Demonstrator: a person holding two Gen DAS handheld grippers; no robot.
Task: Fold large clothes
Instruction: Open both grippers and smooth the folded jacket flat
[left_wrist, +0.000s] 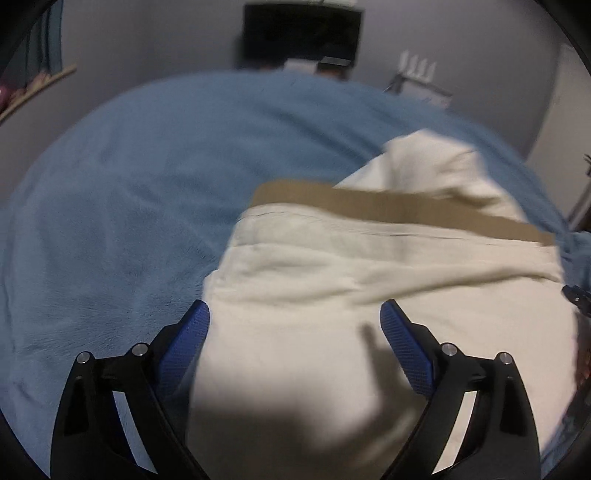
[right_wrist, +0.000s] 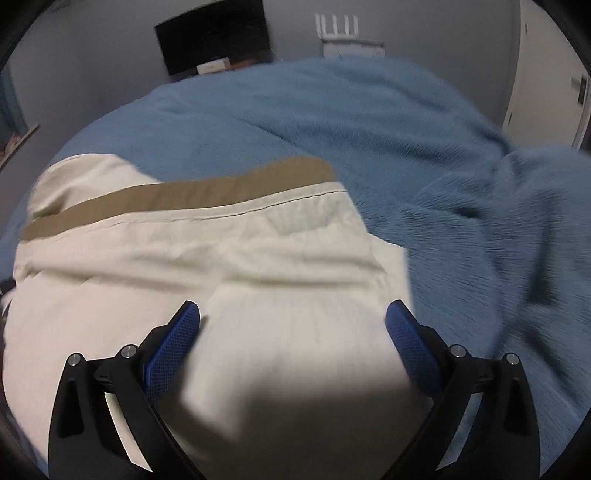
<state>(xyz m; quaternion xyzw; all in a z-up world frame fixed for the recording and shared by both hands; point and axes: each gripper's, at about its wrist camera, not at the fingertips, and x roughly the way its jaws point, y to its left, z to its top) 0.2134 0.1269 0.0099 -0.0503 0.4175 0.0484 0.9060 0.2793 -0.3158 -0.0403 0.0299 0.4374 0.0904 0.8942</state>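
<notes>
Blue blanket surrounds cream garment; both grippers spread wide

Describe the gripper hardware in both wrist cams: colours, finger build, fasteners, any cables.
Both look identical. The left gripper and right gripper each have two black angular linkage arms with triangular cut-outs, tipped with blue pads bearing a fine cross-hatched grip texture. Two round silver pins sit on each arm at the joints. No cables, labels or sleeves are visible in either view.

Each tool, left and right, has black arms, blue textured pads, silver screws.
</notes>
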